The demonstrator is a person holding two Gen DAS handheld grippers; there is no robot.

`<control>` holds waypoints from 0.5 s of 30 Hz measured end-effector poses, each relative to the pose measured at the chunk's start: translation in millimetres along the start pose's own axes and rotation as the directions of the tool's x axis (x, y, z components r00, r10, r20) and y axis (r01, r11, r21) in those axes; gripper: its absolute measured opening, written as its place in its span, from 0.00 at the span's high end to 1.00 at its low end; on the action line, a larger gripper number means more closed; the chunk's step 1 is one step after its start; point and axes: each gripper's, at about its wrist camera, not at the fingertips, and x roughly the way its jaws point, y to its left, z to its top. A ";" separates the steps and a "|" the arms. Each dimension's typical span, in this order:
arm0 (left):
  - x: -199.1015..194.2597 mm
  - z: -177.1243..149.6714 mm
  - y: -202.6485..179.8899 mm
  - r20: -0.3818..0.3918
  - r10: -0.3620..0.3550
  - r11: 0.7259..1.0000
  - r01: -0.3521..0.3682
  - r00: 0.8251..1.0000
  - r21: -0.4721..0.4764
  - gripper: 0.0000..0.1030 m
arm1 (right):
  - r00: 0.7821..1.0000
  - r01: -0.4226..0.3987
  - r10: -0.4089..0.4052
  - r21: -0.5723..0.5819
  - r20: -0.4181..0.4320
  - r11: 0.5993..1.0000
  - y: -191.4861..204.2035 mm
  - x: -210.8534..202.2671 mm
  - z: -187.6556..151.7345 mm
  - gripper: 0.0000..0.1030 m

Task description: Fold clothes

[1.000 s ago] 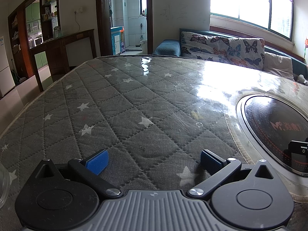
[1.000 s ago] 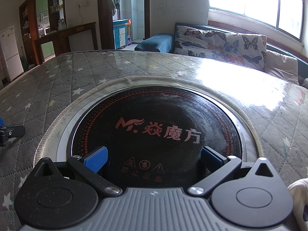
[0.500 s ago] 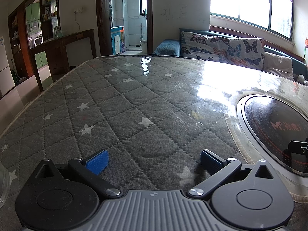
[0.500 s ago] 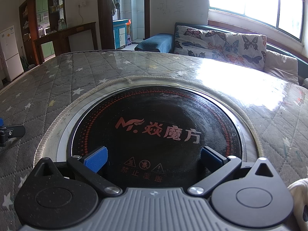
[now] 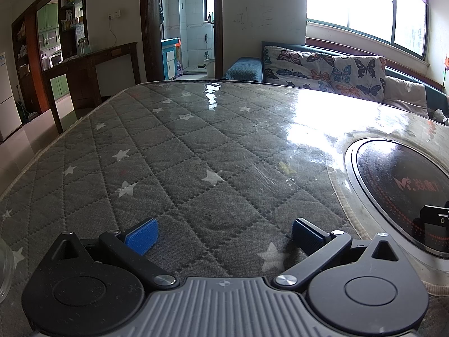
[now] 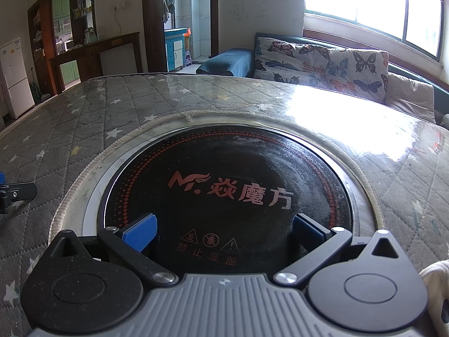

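My left gripper [image 5: 223,237] rests low over the grey quilted star-pattern table cover [image 5: 174,151], open, with nothing between its blue pads. My right gripper [image 6: 224,233] is open too and hovers above the round black cooktop [image 6: 227,185] set into the table. A corner of cream cloth [image 6: 435,286] shows at the lower right edge of the right wrist view; I cannot tell whether it is a garment. No other clothing shows on the table. Each gripper's tip appears at the edge of the other's view: the right gripper's tip [image 5: 433,219], the left gripper's tip [image 6: 16,193].
A clear film covers the table and glares under the window. A glass rim [image 5: 4,269] sits at the left edge. Behind the table are a butterfly-print sofa [image 5: 322,70], a wooden counter [image 5: 92,67] and a doorway [image 5: 188,25].
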 end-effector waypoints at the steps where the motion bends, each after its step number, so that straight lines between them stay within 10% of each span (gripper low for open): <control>1: 0.1 0.1 0.2 0.000 0.000 1.000 0.000 1.000 0.000 0.00 | 1.000 0.000 0.000 0.000 0.000 1.000 0.0 0.0 0.0 0.00; 15: 0.4 -0.2 3.3 -0.001 0.003 1.000 -0.003 1.000 0.004 0.00 | 1.000 0.000 0.000 0.000 0.000 1.000 0.0 0.0 0.1 0.00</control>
